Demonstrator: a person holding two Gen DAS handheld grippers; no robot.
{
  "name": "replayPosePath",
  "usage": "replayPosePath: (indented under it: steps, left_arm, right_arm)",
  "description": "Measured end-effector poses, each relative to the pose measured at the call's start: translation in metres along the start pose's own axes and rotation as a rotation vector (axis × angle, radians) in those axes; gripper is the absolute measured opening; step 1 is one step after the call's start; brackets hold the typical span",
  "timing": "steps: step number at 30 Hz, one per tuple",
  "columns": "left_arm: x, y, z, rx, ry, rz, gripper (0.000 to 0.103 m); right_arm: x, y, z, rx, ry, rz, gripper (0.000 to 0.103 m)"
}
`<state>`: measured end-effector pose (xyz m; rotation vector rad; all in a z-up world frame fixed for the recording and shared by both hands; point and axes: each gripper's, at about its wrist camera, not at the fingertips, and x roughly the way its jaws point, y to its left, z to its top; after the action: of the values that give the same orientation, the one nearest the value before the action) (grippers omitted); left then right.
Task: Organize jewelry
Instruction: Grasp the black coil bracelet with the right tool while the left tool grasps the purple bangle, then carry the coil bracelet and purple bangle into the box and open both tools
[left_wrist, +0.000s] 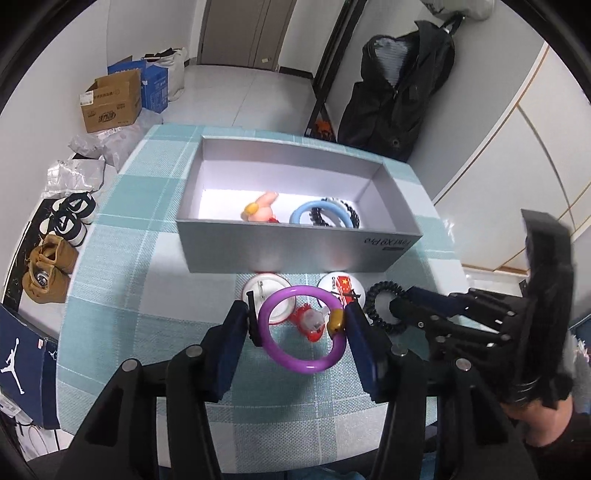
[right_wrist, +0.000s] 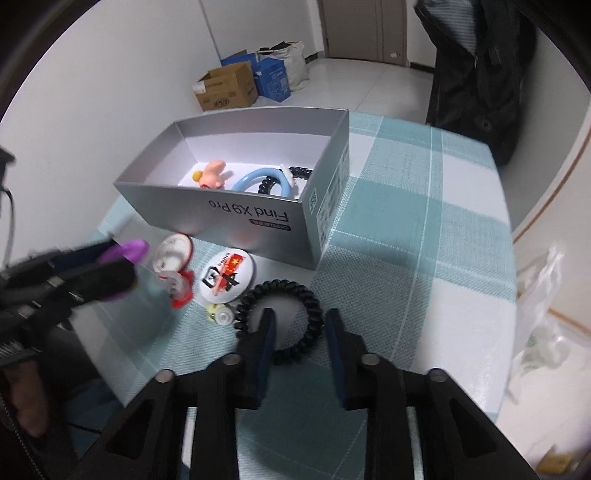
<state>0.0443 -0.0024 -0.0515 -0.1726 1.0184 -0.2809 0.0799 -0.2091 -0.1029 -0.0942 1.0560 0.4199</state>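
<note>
My left gripper (left_wrist: 298, 325) is clenched across a purple ring (left_wrist: 301, 328), held above the checked tablecloth (left_wrist: 147, 295) just in front of the grey box (left_wrist: 295, 251). To finish this step well, I should carry the ring level over the box's near wall before loosening the fingers. My right gripper (right_wrist: 297, 332) is spread, with one finger inside a black coil hair tie (right_wrist: 280, 321) lying on the cloth and the other outside it. The box already holds a pink figurine (left_wrist: 264, 208), a blue ring (left_wrist: 321, 218) and another black coil tie (left_wrist: 338, 214).
</note>
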Motion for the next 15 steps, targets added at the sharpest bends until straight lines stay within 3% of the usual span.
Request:
replayPosePath:
  steps: [3,9,15]
  left_arm:
    - [-0.007,0.006,0.003,-0.022,-0.021,-0.012,0.048]
    - [-0.019,0.017,0.007,-0.075,-0.068,-0.021,0.048]
    - [-0.029,0.027,0.014,-0.116,-0.112,-0.024,0.048]
  right_arm:
    - [0.0,0.002,-0.001,-0.029,-0.001,-0.034,0.01]
    - [-0.002,0.002,-0.002,-0.042,-0.02,-0.051,0.009]
    - [-0.02,-0.002,0.005,0.05,-0.083,0.073,0.009]
